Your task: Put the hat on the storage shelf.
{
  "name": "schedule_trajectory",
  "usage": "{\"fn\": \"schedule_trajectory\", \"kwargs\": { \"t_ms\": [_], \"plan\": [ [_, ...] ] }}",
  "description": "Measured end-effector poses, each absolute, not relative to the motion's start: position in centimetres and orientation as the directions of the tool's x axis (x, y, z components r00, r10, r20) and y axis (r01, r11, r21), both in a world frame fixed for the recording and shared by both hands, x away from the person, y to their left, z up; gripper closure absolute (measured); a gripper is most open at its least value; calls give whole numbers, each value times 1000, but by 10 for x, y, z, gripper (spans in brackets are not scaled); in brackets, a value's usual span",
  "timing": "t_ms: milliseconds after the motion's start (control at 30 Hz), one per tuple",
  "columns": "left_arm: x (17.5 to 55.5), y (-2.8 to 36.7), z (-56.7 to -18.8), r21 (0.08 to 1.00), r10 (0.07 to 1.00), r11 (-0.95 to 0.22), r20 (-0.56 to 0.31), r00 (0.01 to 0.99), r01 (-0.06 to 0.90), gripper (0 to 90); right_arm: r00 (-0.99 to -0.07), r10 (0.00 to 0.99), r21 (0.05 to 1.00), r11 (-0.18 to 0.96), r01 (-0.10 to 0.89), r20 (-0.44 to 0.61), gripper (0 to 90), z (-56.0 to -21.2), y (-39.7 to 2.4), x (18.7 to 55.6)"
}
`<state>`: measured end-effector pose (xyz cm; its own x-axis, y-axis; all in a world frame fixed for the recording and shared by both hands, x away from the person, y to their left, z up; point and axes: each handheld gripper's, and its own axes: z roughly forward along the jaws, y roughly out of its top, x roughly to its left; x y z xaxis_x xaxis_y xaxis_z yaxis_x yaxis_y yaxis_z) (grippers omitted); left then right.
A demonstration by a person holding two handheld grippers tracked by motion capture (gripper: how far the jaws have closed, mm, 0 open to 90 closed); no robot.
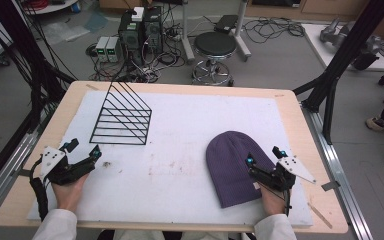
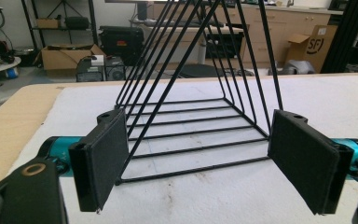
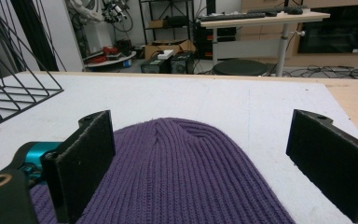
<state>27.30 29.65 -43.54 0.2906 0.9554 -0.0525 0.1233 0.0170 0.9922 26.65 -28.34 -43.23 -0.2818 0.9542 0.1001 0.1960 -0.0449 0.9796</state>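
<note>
Right gripper poised over the purple knit beanie, jaws wide apart.

The right gripper (image 3: 200,163) rises from the bottom edge, its two black padded jaws spread well apart with nothing clamped between them. The purple ribbed beanie (image 3: 177,172) lies flat on the white mat (image 3: 242,100), its rounded crown pointing toward the far edge of the table; the left jaw stands over the beanie's left side, the right jaw off its right side above bare mat. A black wire rack (image 3: 14,88) stands near the far left part of the mat, well apart from the beanie. The table's wooden edge (image 3: 354,100) shows at right.
</note>
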Motion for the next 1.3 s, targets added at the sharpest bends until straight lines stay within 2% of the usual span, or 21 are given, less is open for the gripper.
{"fn": "schedule_trajectory", "kwargs": {
  "t_ms": [333,633,1067,1300],
  "plan": [
    [273,297,-435,992,955,17,-54,292,126,203,-256,959,977,-68,203,120,71,-427,-285,267],
    [274,297,-436,992,954,19,-56,295,126,203,-264,962,981,-10,195,63,72,-415,-274,274],
    [273,298,-436,992,954,21,-58,293,128,202,-250,964,976,-32,216,87,72,-407,-273,283],
    [273,297,-436,991,952,16,-55,300,131,201,-245,968,976,0,218,55,72,-404,-272,289]
  ]
}}
